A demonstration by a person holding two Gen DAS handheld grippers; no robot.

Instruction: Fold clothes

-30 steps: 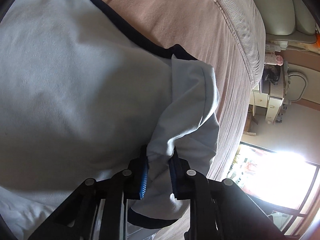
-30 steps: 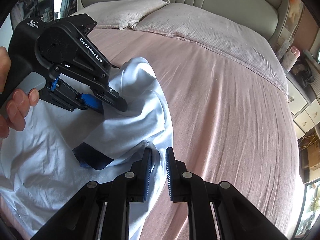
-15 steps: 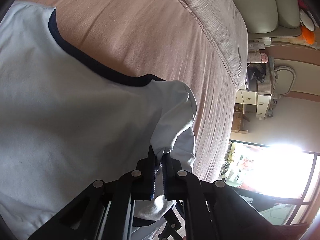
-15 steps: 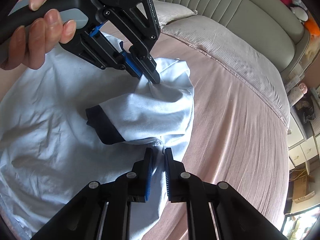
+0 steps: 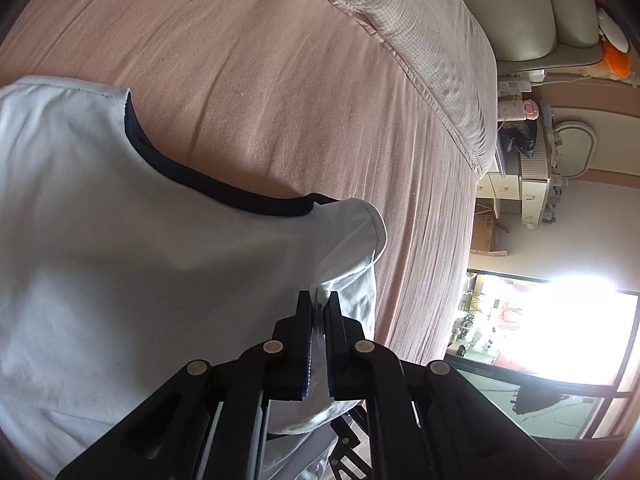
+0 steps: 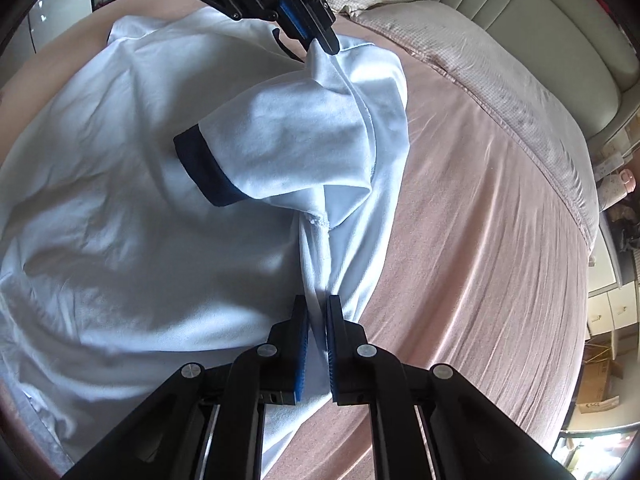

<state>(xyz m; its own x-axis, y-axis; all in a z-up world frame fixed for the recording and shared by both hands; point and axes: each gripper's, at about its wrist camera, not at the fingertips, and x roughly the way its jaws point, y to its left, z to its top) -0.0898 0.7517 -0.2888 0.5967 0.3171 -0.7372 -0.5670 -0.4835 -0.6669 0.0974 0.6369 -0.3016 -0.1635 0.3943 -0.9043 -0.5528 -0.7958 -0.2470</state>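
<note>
Pinching the white shirt (image 6: pixel 140 220), both grippers (image 5: pixel 319 300) (image 6: pixel 318 304) clamp fabric; only the right view shows its sleeve (image 6: pixel 280 148)

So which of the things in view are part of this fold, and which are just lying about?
Part of the job:
- white T-shirt with navy trim
- its folded-in sleeve
- left gripper, shut on the shoulder
- right gripper, shut on the side edge

Just lying about:
- pillows
- headboard
- pink bottle
- bedside cabinet

Home bedroom, bed (image 6: pixel 480 208), pillows (image 6: pixel 500 60), padded headboard (image 6: pixel 540 8)
</note>
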